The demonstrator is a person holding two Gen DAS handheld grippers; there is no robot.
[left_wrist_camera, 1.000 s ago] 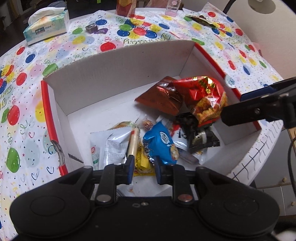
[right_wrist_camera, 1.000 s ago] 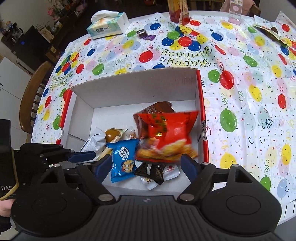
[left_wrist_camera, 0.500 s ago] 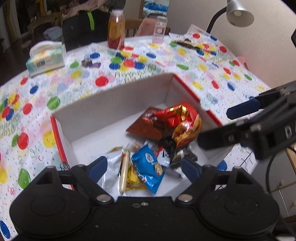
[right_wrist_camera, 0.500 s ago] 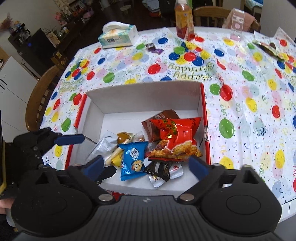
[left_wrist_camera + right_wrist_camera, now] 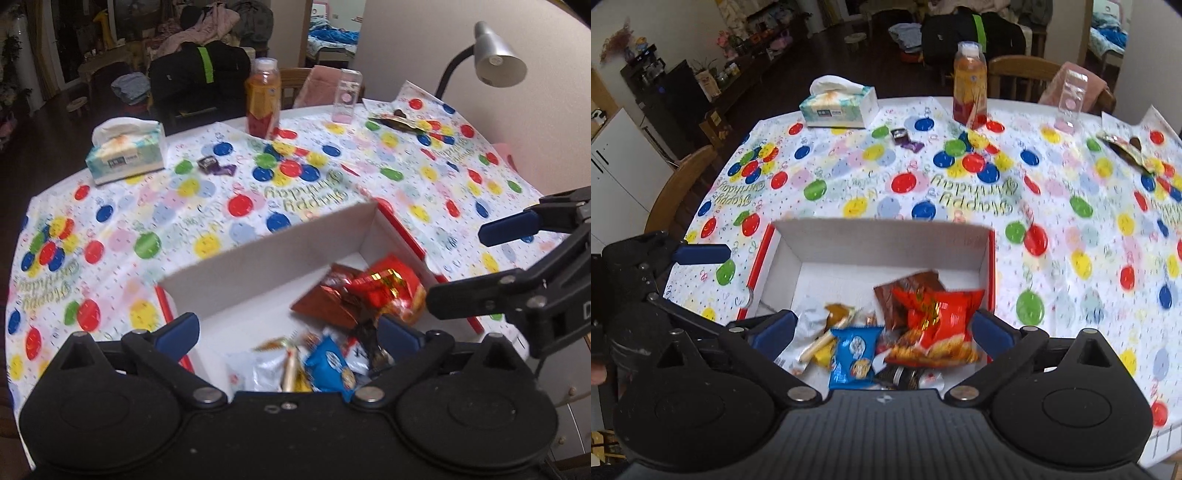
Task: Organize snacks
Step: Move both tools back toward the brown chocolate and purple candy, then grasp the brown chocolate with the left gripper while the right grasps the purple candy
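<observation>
A white cardboard box with red edges (image 5: 280,254) (image 5: 886,240) sits on the balloon-print tablecloth and holds several snacks. A red chip bag (image 5: 938,325) (image 5: 391,291) lies on a brown packet (image 5: 908,286) at the box's right. A blue snack pack (image 5: 853,350) (image 5: 330,369), a silver pouch (image 5: 255,373) and a dark wrapper (image 5: 905,376) lie near the front. My left gripper (image 5: 288,334) is open above the box's near edge, holding nothing. My right gripper (image 5: 882,328) is open too, above the snacks. Each gripper shows in the other's view.
On the far side of the table stand a tissue box (image 5: 838,105), an orange drink bottle (image 5: 969,90) and a clear plastic container (image 5: 1071,99). Small purple wrappers (image 5: 905,138) and a dark wrapper (image 5: 1126,147) lie on the cloth. A desk lamp (image 5: 495,59) and wooden chairs (image 5: 683,184) border the table.
The left gripper went from shut to open. Both grippers have risen and pulled back from the box. The red chip bag dropped from the right gripper and now lies in the box.
</observation>
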